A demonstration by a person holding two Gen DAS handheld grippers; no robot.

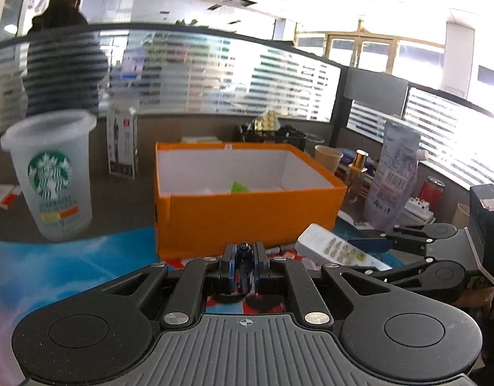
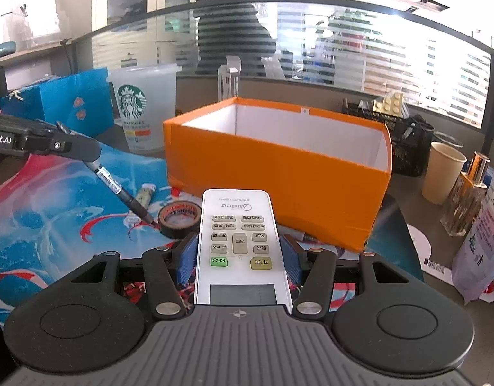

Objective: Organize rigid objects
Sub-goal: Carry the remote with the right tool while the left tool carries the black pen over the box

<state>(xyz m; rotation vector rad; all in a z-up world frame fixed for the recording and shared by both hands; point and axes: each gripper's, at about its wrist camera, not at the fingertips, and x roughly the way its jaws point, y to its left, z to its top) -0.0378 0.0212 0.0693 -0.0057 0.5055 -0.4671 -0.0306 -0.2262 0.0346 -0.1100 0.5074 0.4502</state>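
While clamped on pen (image 2: 118,186) at left gripper (image 1: 244,265) and remote (image 2: 237,241) at right gripper (image 2: 238,252): risk clipping orange box (image 2: 279,173) rim mid-frame, slipping loose.

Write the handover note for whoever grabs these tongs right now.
Left tongs: shut on the black pen, which slants down, its tip by the tape roll.
Right tongs: clamped on the white remote, which points toward the orange box.
Done: both items gripped; something green lies inside the box.
Left: drop pen and remote in the box, then collect the tape roll and the small tube from the mat.
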